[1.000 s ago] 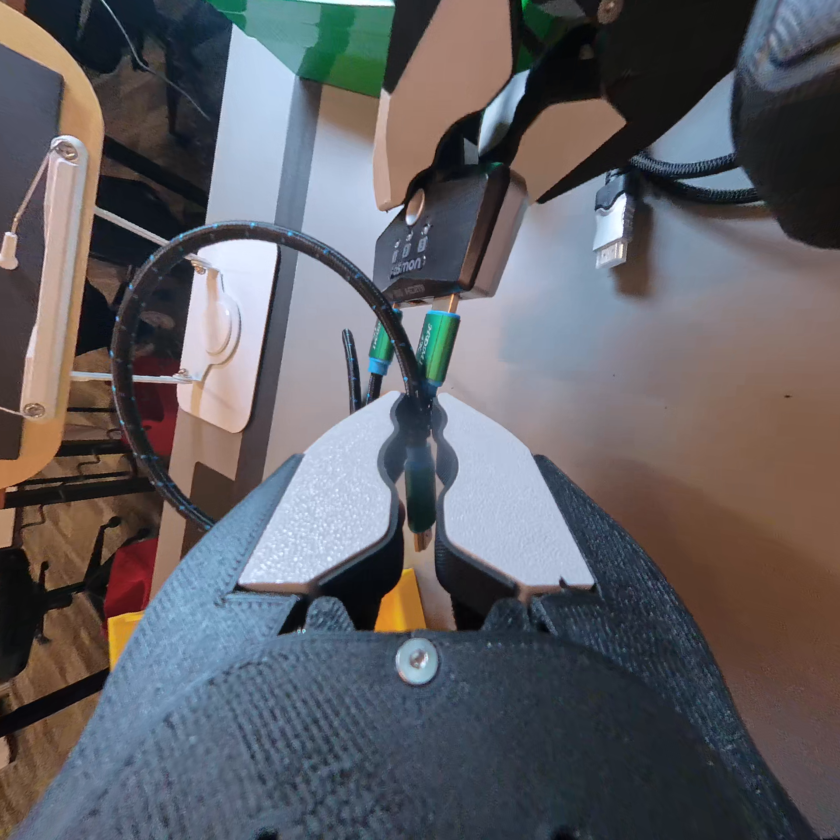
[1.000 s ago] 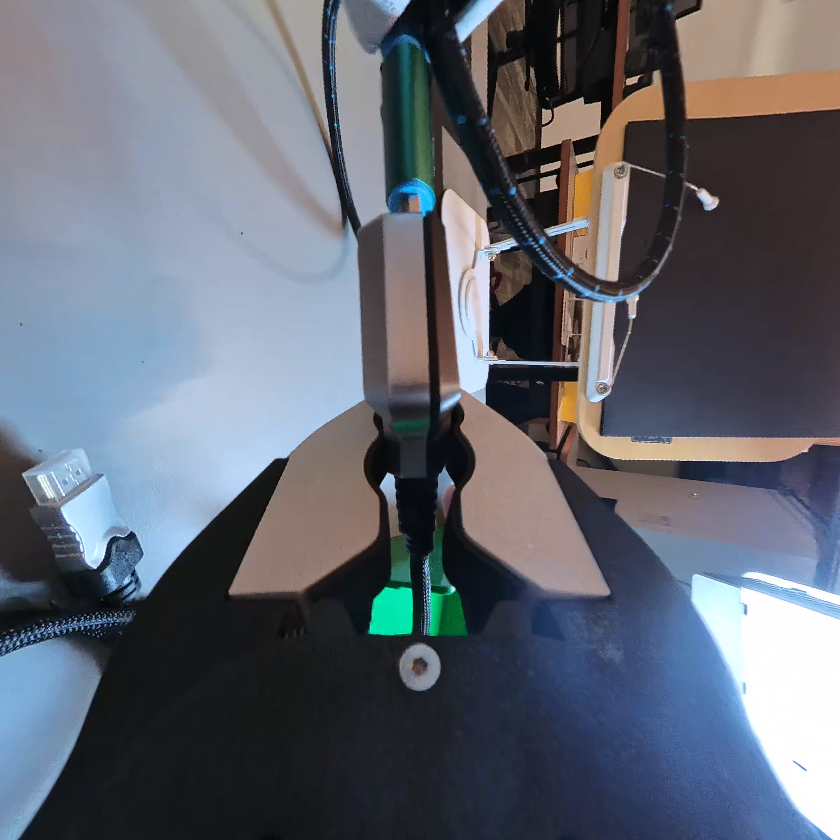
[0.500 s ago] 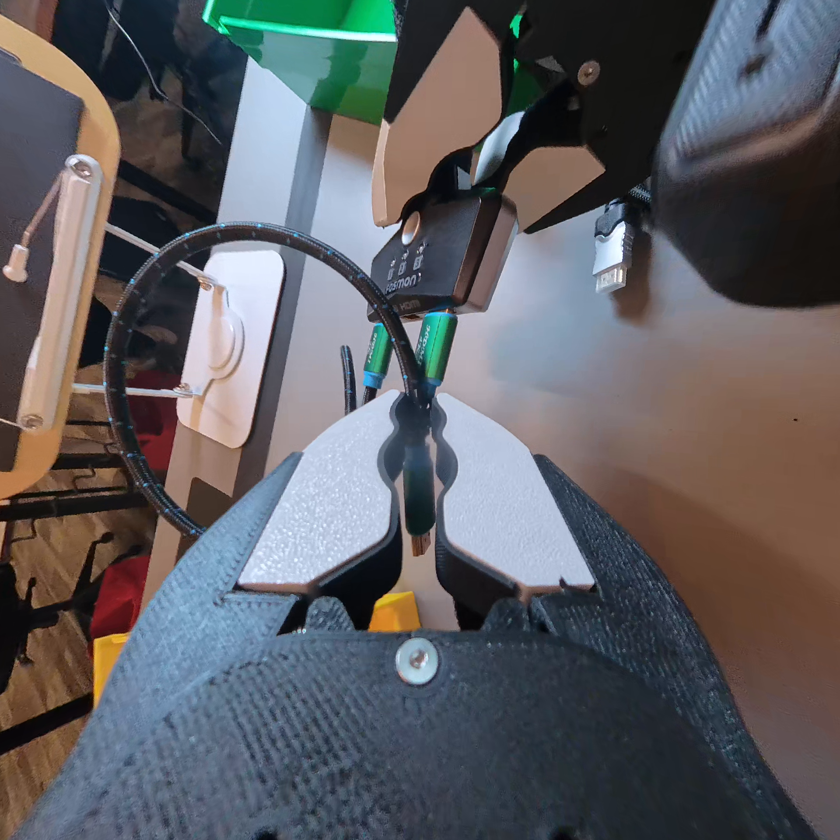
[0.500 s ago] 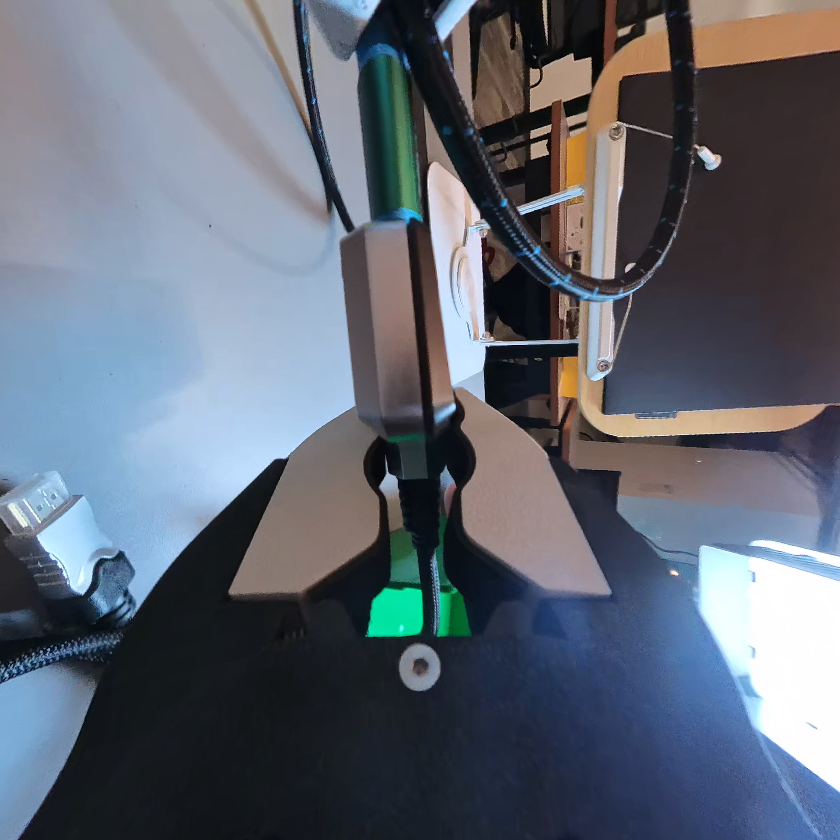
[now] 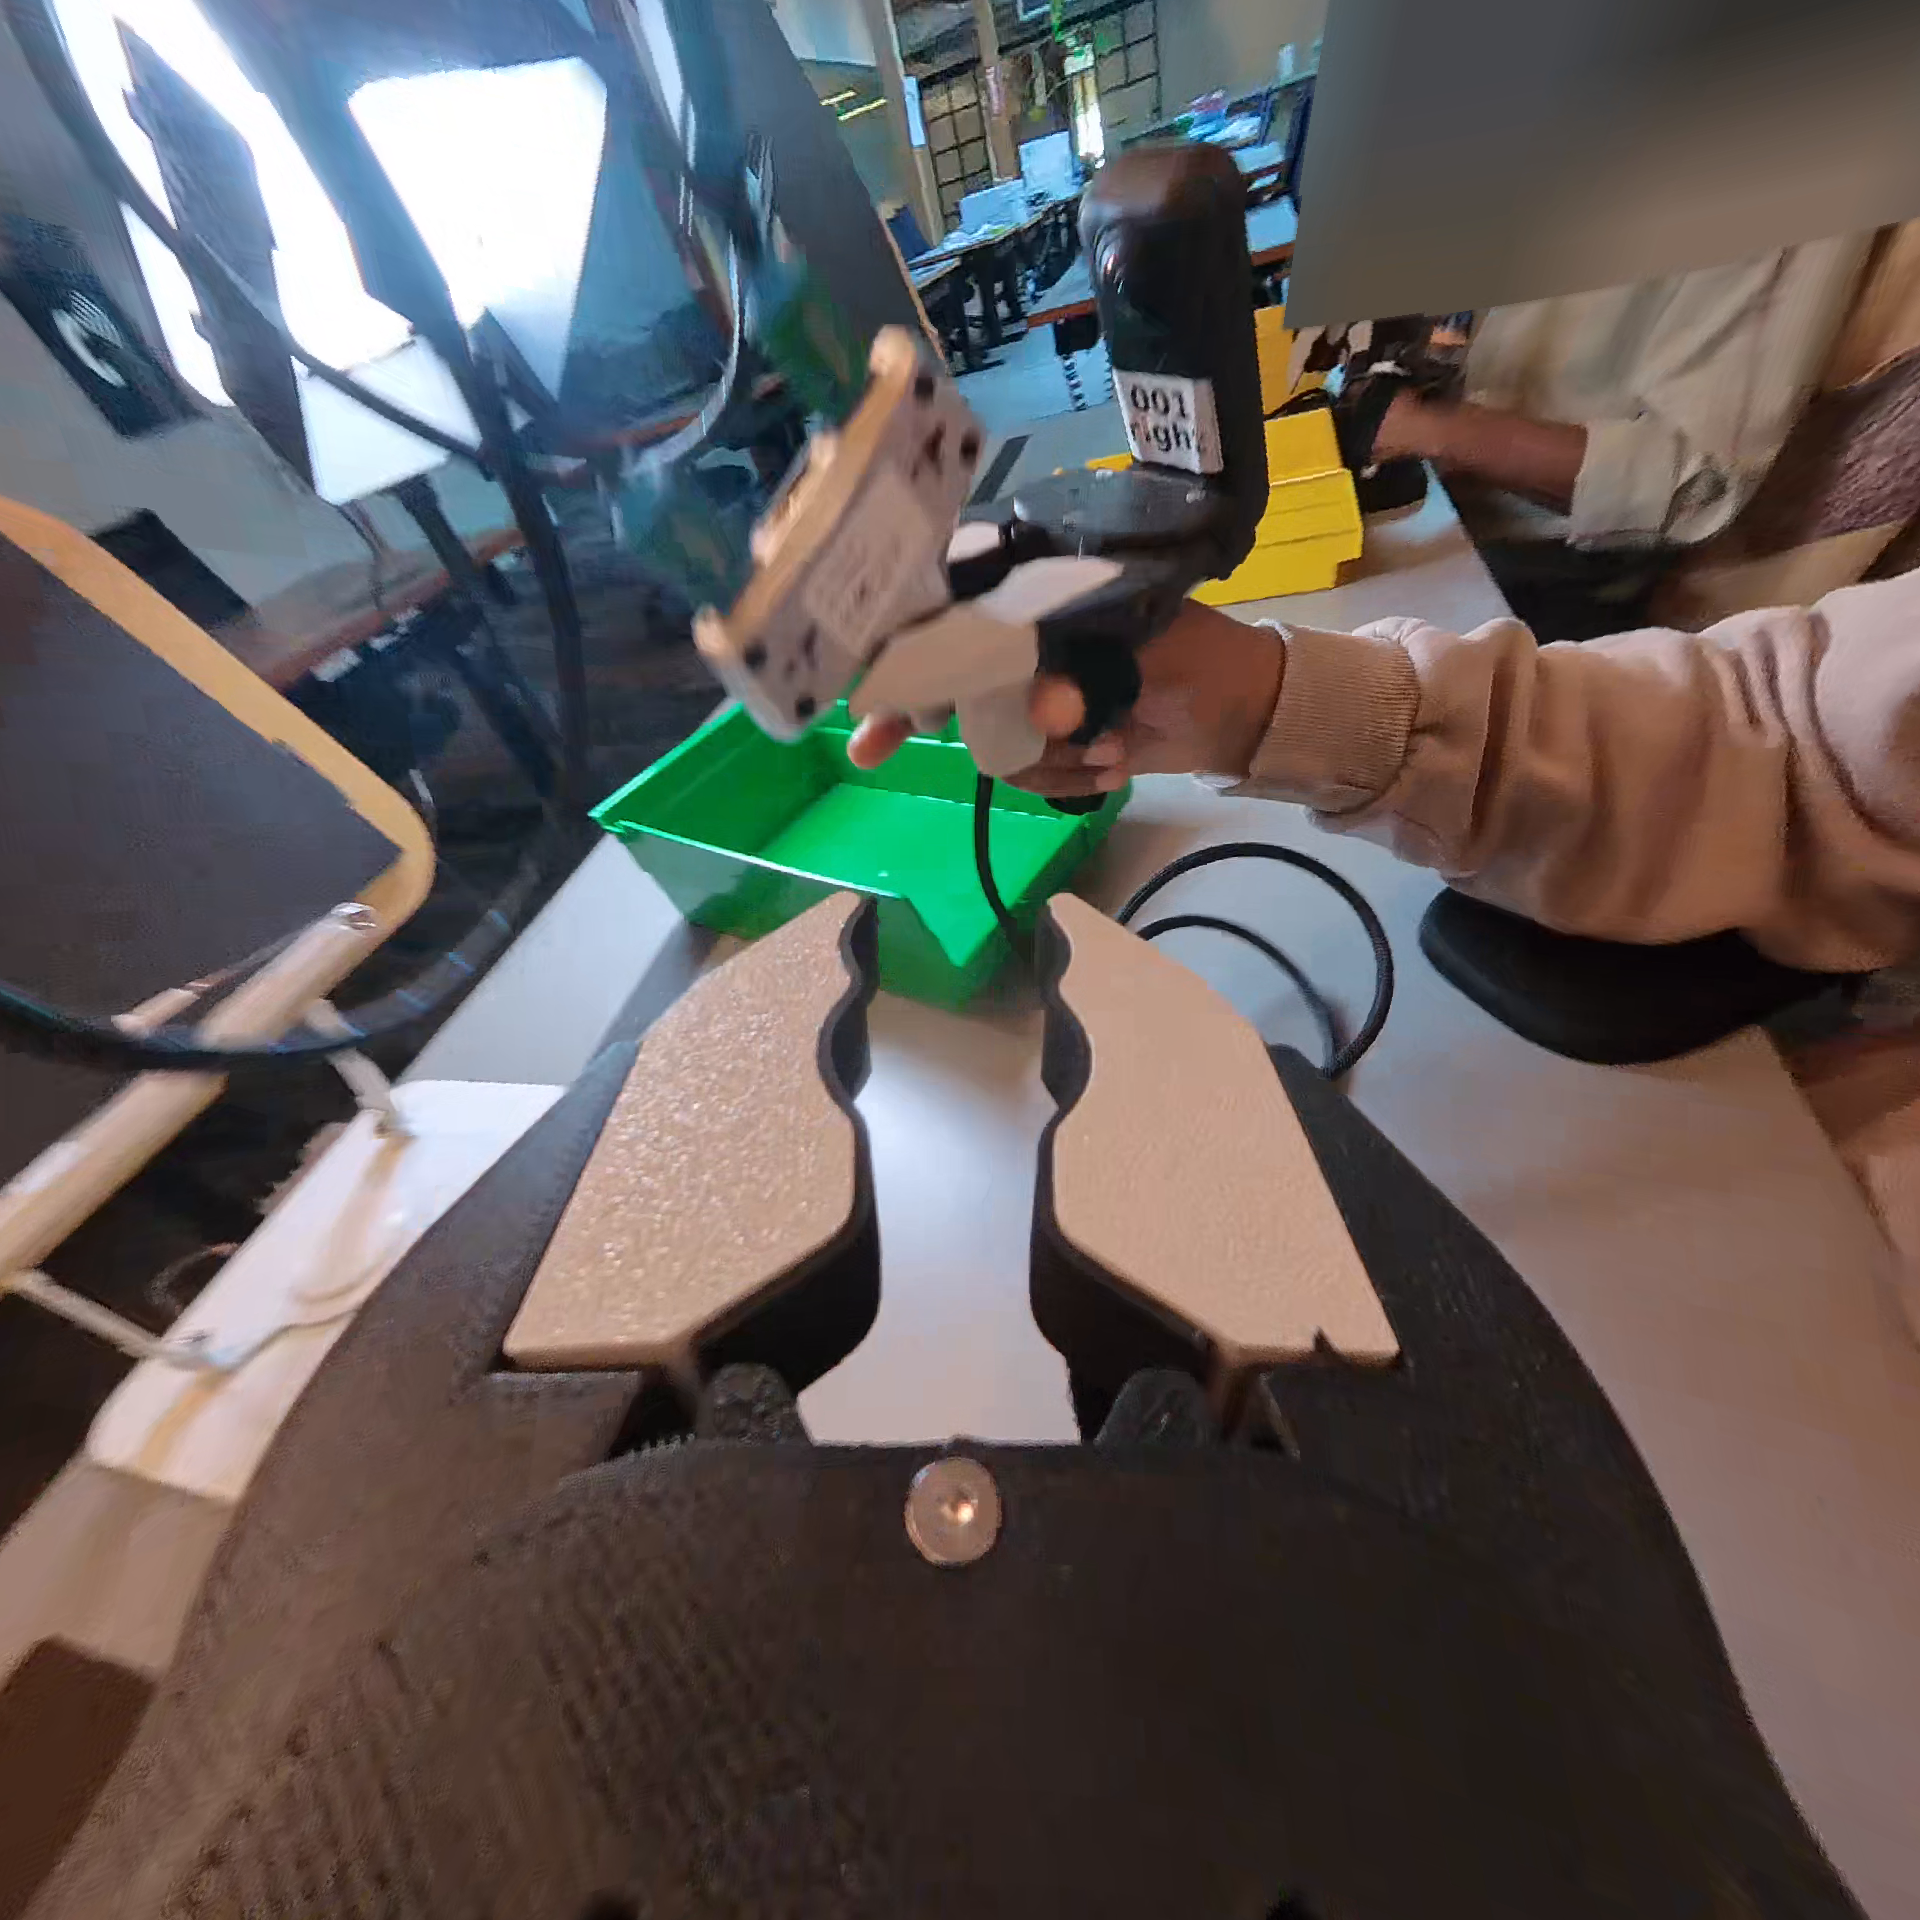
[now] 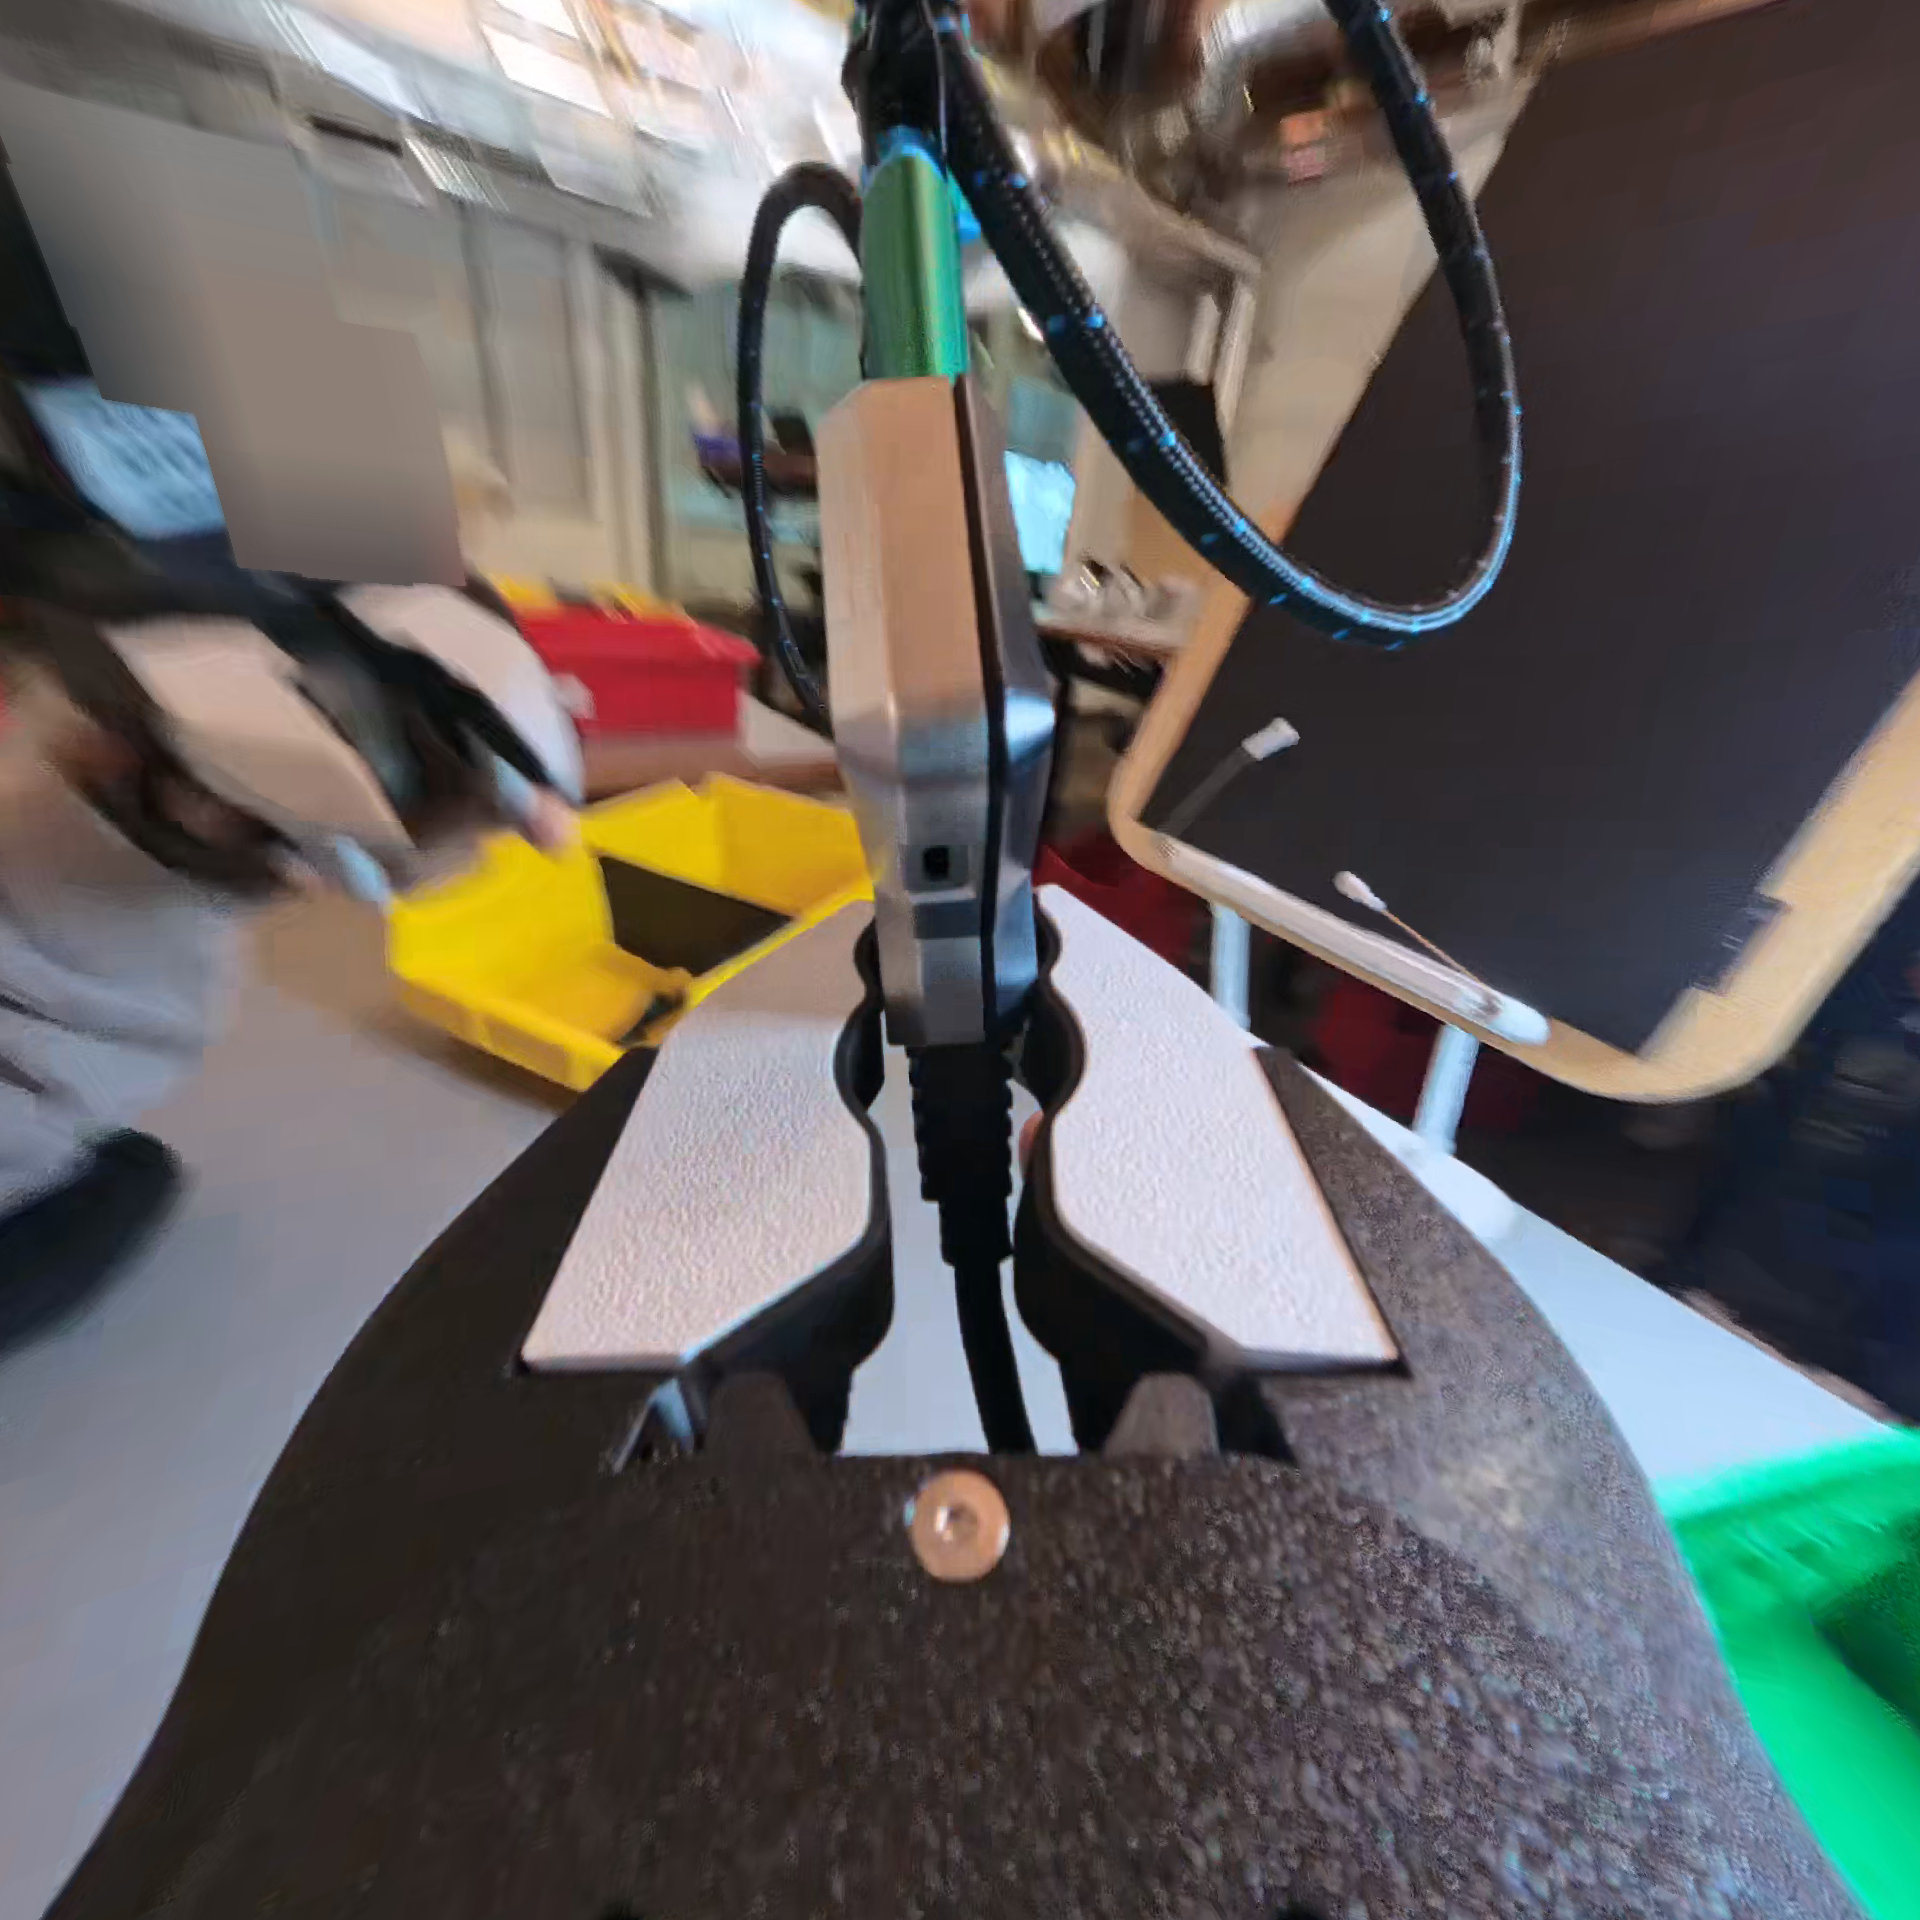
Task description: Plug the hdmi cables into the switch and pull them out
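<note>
My left gripper (image 5: 956, 935) is open and empty, low over the grey table (image 5: 1455, 1195). Farther off in the left wrist view, a hand holds my right gripper (image 5: 904, 644) in the air, shut on the silver and black HDMI switch (image 5: 852, 561). In the right wrist view the right gripper (image 6: 956, 935) clamps the switch (image 6: 914, 644) edge-on at its near end. A green HDMI plug (image 6: 914, 281) sits in the switch's far end, and its black and blue braided cable (image 6: 1195, 468) loops to the right. The switch's own black lead (image 6: 977, 1299) runs back between the fingers.
A green bin (image 5: 790, 831) stands on the table below the switch, with a black cable (image 5: 1351, 935) coiled beside it. A yellow bin (image 6: 499, 935) and a red bin (image 6: 634, 665) lie beyond. A black board with a wooden rim (image 6: 1558, 520) stands at the table's side. A person's sleeve (image 5: 1558, 748) reaches in from the right.
My left gripper has opened, let go of the green-plugged cable and drawn back from the switch. The right gripper has lifted the switch into the air. Both views have swung up.
</note>
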Tool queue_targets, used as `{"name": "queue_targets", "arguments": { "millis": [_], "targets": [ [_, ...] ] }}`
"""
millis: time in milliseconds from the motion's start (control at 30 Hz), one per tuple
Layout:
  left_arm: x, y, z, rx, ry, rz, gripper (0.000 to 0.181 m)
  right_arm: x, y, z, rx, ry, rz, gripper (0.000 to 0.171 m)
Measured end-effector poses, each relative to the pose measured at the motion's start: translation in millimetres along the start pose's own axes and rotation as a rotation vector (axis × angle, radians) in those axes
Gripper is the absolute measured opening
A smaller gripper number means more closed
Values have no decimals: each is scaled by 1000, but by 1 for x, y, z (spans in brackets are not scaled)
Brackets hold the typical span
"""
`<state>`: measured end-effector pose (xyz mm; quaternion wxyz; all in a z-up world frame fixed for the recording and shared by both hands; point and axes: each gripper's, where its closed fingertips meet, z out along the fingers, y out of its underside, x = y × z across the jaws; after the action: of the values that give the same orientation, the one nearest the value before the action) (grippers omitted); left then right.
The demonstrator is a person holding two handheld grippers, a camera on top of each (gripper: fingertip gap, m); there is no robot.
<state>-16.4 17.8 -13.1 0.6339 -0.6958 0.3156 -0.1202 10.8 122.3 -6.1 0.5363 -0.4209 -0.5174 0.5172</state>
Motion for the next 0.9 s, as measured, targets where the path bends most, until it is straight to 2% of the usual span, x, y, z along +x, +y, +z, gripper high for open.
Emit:
{"name": "queue_targets", "arguments": {
  "millis": [100, 200, 267, 300, 333, 467, 533, 633, 733, 900],
  "targets": [
    [9, 6, 30, 92, 74, -131, 40, -35, -25, -1, 169, -212, 168, 23],
    [14, -13, 38, 284, 122, -229, 49, -78, -23, 8, 180, -423, 259, 23],
    [12, -31, 24, 431, 133, -238, 44, -98, -9, 18, 102, -470, 221, 23],
    [13, -35, 18, 456, 144, -227, 30, -105, -1, 22, 60, -478, 188, 24],
    [14, -32, 15, 424, 151, -193, 22, -109, 4, 24, 40, -481, 170, 25],
    [15, -20, 13, 237, 114, -45, 21, -102, 5, 22, 11, -467, 154, 28],
    [14, -18, 9, 208, 112, -20, 20, -94, -4, 14, 23, -461, 135, 30],
    [17, -9, 7, 133, 151, -16, 20, -91, -4, 7, -29, -413, -34, 34],
    [21, 2, 16, 87, 152, 17, 20, -100, 1, 7, -79, -407, -159, 25],
    [22, 12, 23, 58, 156, 26, 21, -99, 11, 5, -180, -379, -308, 23]
  ]
}}
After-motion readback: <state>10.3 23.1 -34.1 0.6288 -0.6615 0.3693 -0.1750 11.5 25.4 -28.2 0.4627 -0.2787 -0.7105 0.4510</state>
